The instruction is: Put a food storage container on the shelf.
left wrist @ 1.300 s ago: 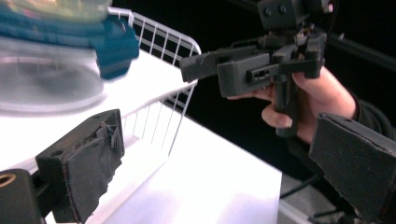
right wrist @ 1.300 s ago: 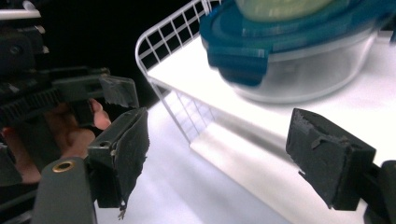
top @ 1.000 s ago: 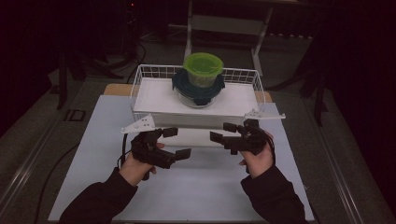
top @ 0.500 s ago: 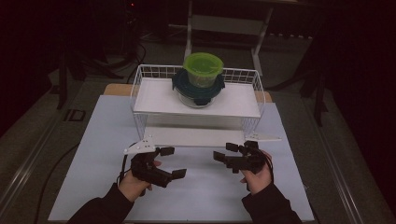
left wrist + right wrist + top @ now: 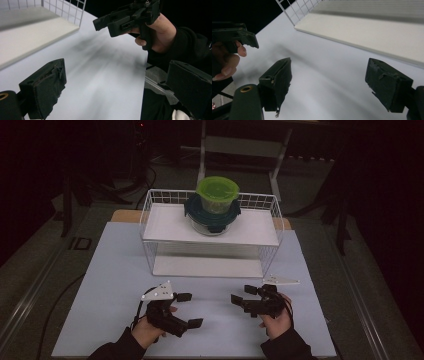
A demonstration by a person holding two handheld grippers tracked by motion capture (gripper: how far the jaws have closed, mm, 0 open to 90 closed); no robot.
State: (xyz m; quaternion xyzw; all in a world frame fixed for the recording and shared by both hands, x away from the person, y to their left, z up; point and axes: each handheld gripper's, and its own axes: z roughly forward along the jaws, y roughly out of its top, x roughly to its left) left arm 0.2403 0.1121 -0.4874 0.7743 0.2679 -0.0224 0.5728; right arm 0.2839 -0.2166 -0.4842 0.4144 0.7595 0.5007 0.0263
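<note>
Two open grippers hovering low over the pale tabletop (image 5: 115, 270), in front of a wire rack.

Nearest, the left gripper (image 5: 189, 310) and right gripper (image 5: 241, 295) are both gaping, jaws spread and grasping nothing, pointing inward toward each other. Beyond them, the white wire rack (image 5: 150, 227) is standing with its long axis running across the tabletop, its lower shelf bare. On its upper shelf, a clear bowl with a dark teal lid (image 5: 200, 212) is sitting upright, carrying a smaller green-lidded container (image 5: 217, 192) stacked on top; their contents cannot be made out.
</note>
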